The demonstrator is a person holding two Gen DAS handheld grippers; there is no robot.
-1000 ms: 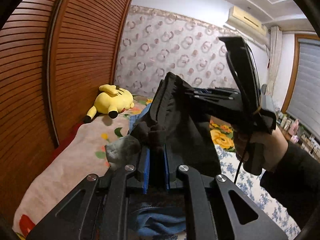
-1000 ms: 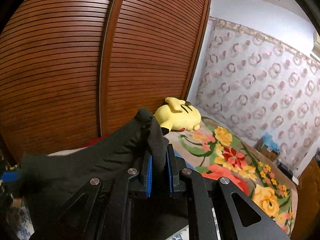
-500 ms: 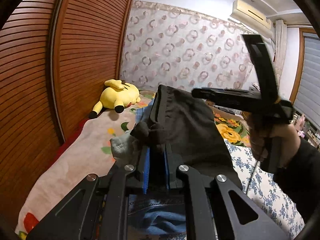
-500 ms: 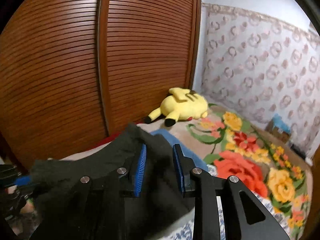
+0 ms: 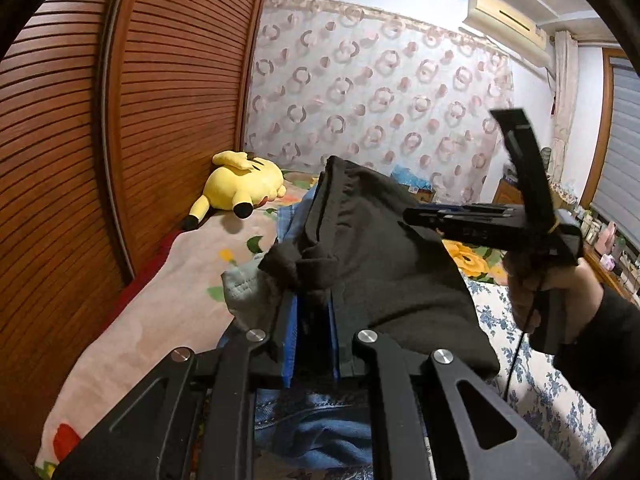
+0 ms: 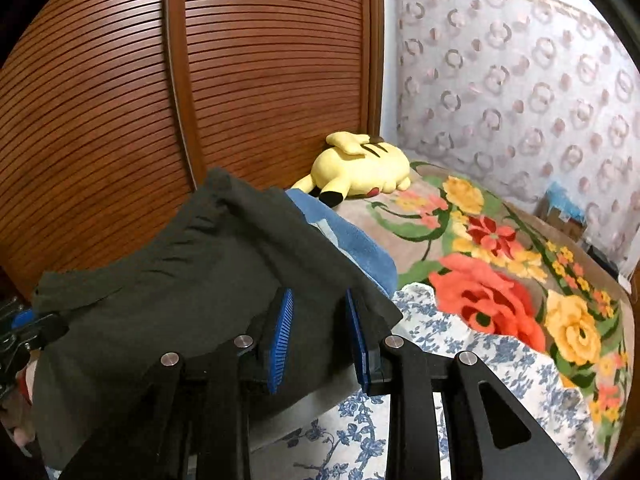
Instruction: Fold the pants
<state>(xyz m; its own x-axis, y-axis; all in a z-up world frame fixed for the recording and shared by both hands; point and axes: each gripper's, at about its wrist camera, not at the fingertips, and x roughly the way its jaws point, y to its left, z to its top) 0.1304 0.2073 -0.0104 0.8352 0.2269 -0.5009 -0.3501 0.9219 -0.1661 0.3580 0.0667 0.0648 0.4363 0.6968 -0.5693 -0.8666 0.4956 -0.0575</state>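
Black pants (image 5: 384, 264) bunch between the left tool's (image 5: 312, 332) pressed-together pads. Right tool (image 6: 320, 336) stands spread, its jaws having just opened, cloth loose between them.

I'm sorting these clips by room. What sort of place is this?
Most likely a bedroom: a bed with a floral blanket, a yellow plush toy beside a slatted wooden wardrobe door, and a wall-mounted air conditioner.
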